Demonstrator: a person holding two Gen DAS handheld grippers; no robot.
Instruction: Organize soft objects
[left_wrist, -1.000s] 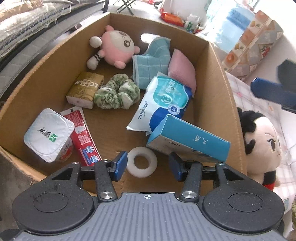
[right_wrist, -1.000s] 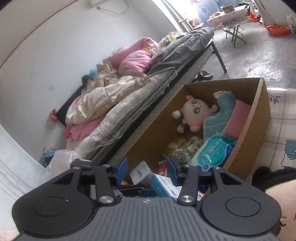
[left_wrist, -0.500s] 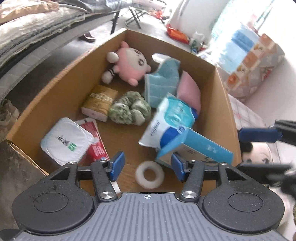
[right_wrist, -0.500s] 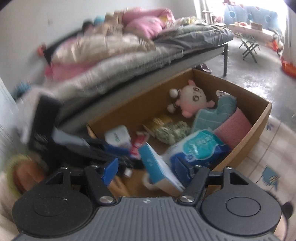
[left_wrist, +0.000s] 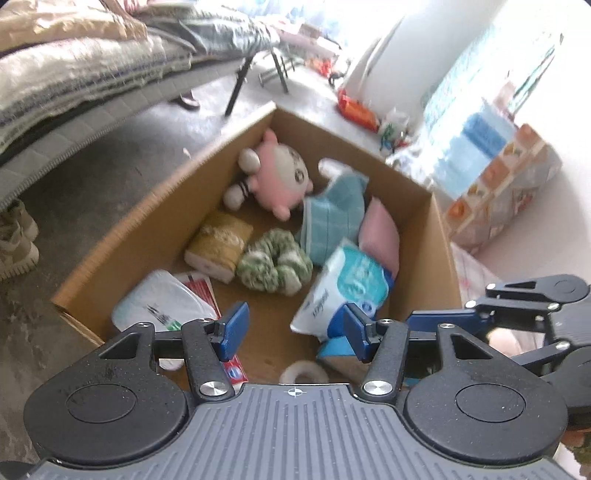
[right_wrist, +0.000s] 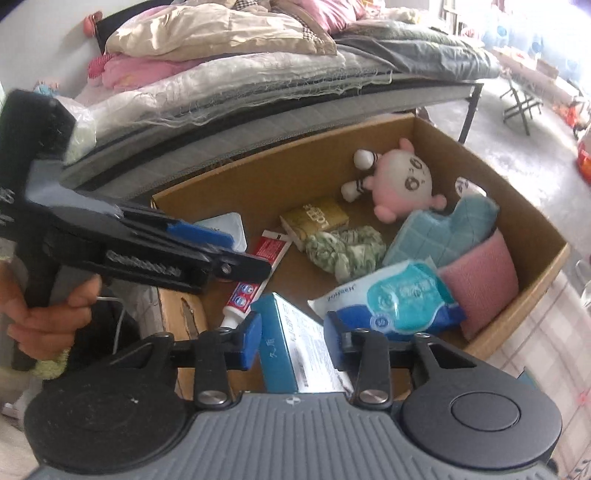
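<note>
Your left gripper (left_wrist: 291, 328) hovers over the near end of the box (left_wrist: 166, 206), jaws partly apart with nothing between them. Left to right inside lie a white pack (left_wrist: 162, 302), a toothpaste tube (right_wrist: 258, 269), a tan tissue pack (left_wrist: 219, 247), a green scrunchie (left_wrist: 275, 262), a pink plush (left_wrist: 280, 177), a teal cloth (left_wrist: 332, 218), a wipes pack (left_wrist: 347, 291) and a pink pad (left_wrist: 380, 236). Your right gripper (right_wrist: 293, 339) is closing, a blue carton (right_wrist: 295, 350) between its fingers; whether they press it, you cannot tell.

Both wrist views near, angled down, sharing cardboard box (left_wrist: 155, 206) interior.
</note>
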